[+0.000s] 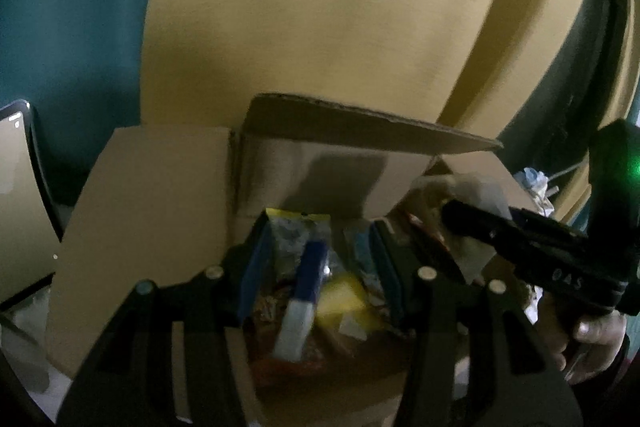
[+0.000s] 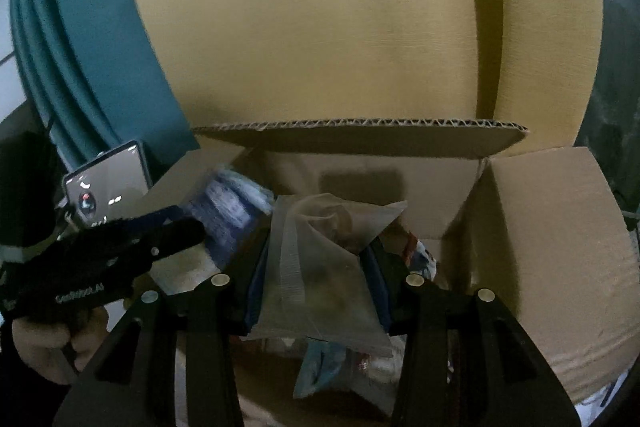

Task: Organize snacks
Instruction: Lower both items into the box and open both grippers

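Snacks going into the cardboard box (image 2: pixel 552 247)

Right tongs (image 2: pixel 316 279) clamp a clear pouch (image 2: pixel 320 267) above the box; left tongs (image 1: pixel 316 267) pinch a blue-and-yellow packet (image 1: pixel 304 247) over its snack pile, probably to drop both inside.

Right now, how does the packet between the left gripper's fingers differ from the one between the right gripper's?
The blue-and-yellow packet in the left gripper is opaque and colourfully printed; the clear packet in the right gripper is see-through and plain. The blue-and-yellow packet stands narrow, the clear packet spreads wide. Both sit between blue pads over the cardboard box.
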The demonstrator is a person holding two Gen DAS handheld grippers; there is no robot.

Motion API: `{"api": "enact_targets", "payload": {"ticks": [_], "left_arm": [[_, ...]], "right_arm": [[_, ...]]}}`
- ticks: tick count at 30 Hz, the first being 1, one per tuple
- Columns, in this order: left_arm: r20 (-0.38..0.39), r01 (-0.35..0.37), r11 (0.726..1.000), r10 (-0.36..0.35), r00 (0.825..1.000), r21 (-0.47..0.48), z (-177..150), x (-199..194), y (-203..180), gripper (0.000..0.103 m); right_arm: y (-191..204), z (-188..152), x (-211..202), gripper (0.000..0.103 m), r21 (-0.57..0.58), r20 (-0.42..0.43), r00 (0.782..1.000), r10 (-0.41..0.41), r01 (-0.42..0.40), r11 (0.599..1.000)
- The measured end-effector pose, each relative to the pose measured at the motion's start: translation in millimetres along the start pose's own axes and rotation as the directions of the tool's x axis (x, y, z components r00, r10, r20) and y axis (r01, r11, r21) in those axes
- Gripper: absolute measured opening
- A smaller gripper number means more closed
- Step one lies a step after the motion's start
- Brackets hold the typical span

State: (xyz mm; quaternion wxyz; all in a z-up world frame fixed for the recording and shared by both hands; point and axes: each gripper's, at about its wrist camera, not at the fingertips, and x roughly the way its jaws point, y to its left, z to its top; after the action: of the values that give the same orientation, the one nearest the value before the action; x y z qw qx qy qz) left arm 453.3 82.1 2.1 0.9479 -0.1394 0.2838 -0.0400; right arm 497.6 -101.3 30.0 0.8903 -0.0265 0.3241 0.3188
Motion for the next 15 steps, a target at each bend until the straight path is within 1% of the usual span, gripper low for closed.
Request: {"api": "enact_targets", "payload": {"ticks": [1,2,4,5,6,7,8,9,10,15], "left_arm": [[0.001,0.001,1.000,-0.001,1.000,-0.011,0.9,1.6,2.8,0.058],[0.003,0.002,1.000,-0.002,1.000,-0.018,1.3,2.1,5.4,0.067],[0.012,0.008,1.000,-0.008,1.000,-0.030,1.0,1.7,9.0,0.076],[0.011,0.010,1.000,-0.009,1.000,-0.028,1.0,1.5,9.3,0.077],[0.009,0.012,1.000,-0.012,1.000,-0.022,0.9,0.7,8.8,0.077],[0.011,0.012,1.000,-0.011,1.000,-0.014,0.7,-0.7,7.9,0.077],[0.017,0.008,1.000,-0.008,1.000,-0.008,0.9,-2.9,7.0,0.077],[0.027,0.002,1.000,-0.002,1.000,0.000,1.2,-5.8,5.9,0.077],[0.037,-0.003,1.000,0.003,0.999,0.008,1.6,-8.2,4.6,0.077],[0.071,-0.015,0.999,0.013,0.997,0.035,2.8,-23.2,-3.9,0.077]], "right_arm": [[0.1,2.5,3.8,0.047,0.010,-0.002,1.000,-0.006,0.006,1.000],[-0.8,5.0,7.2,0.047,0.024,-0.003,1.000,-0.014,0.014,1.000],[-2.6,9.7,12.3,0.047,0.051,-0.001,1.000,-0.030,0.030,0.998],[-3.6,12.3,14.9,0.047,0.068,0.002,0.999,-0.044,0.044,0.997],[-4.3,13.9,16.5,0.050,0.077,-0.001,0.998,-0.056,0.055,0.995],[-4.9,15.6,18.0,0.061,0.088,-0.002,0.998,-0.057,0.057,0.994],[-5.3,16.5,18.2,0.069,0.094,0.000,0.999,-0.051,0.050,0.994],[-5.1,16.9,17.2,0.079,0.101,0.007,0.999,-0.043,0.042,0.994],[-6.6,17.2,15.5,0.081,0.100,0.010,0.999,-0.045,0.044,0.994],[1.7,15.0,8.6,0.082,0.061,0.004,0.999,-0.052,0.051,0.997]]}}
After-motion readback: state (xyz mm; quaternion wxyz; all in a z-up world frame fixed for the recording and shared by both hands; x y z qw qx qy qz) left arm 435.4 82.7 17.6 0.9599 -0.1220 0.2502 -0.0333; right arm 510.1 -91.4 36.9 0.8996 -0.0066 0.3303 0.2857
